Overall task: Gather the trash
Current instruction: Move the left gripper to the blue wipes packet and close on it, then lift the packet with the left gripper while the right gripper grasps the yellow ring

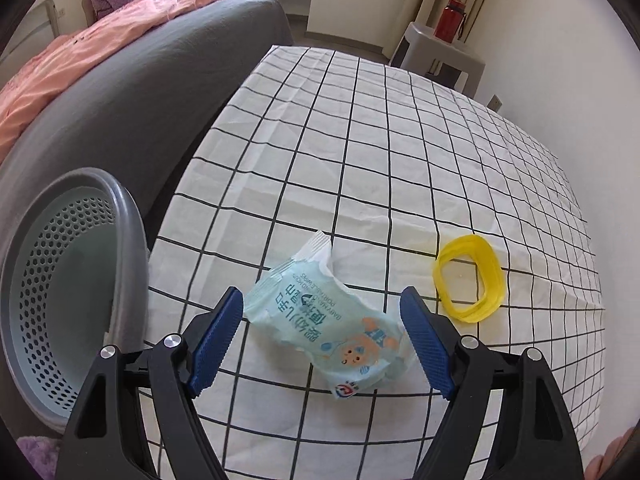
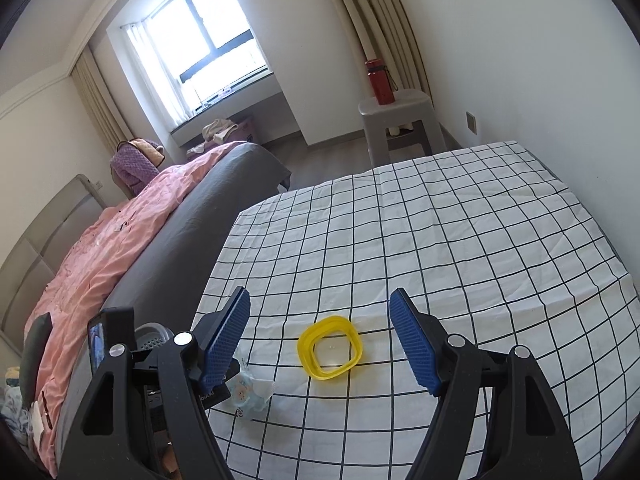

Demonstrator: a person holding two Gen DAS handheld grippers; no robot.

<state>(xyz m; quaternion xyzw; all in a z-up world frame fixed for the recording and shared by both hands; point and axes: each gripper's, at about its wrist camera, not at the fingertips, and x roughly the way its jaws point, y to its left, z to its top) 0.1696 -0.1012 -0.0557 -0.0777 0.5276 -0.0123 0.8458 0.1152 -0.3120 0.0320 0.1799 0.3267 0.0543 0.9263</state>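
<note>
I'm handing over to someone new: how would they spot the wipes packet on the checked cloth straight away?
Find the white table cloth with black grid lines beside the grey bed. Near its front edge, close to the perforated basket, lies the wipes packet. It is soft, crinkled, pale blue with a cartoon baby, unlike the stiff yellow ring lying apart to its right.

Sunlit window (image 2: 208,36), grey bed (image 2: 168,216) with pink quilt (image 2: 100,248), white walls.

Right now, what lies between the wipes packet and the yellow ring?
Only bare checked cloth between the wipes packet and the yellow ring, seen in the left wrist view.
</note>
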